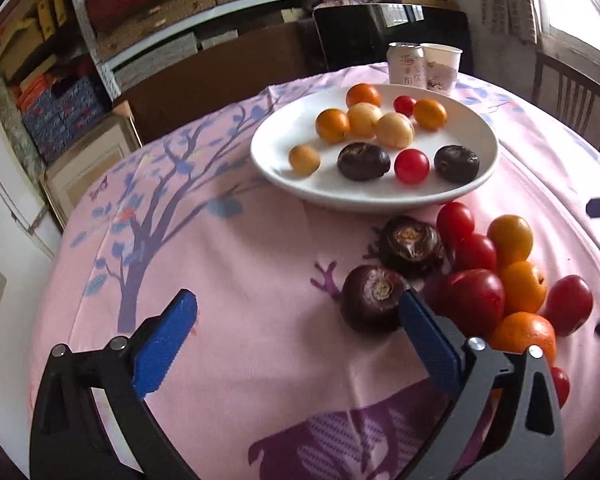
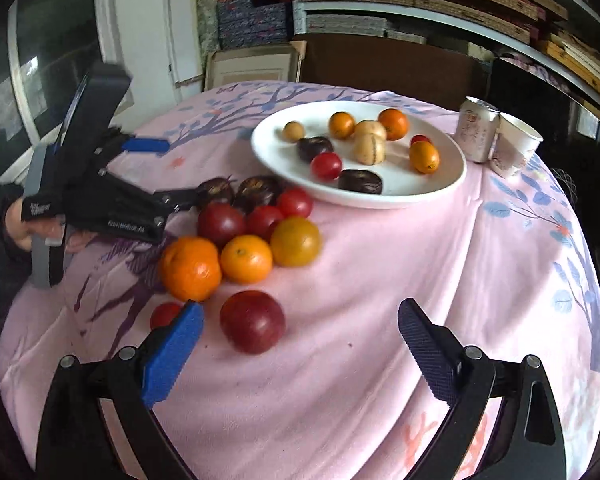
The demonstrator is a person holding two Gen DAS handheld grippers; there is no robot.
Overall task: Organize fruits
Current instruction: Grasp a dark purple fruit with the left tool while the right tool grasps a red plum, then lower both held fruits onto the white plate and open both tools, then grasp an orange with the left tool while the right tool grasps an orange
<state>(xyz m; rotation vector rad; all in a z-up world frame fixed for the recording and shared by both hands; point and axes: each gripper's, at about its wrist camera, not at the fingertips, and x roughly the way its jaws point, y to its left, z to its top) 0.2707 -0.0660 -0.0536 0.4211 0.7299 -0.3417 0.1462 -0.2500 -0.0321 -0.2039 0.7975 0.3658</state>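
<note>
Fruits [image 2: 244, 240] lie heaped beyond the gaping right gripper [image 2: 300, 340].

plate [image 2: 440, 184]: sits mid-bench [image 2: 380, 300], fruit scattered in it
loose fruit pile [image 2: 256, 236]: on the bench just in front of the plate, toward the near-left edge
can [image 2: 478, 136] + cup [image 2: 514, 152]: side by side, touching, behind the plate near the far edge
</note>
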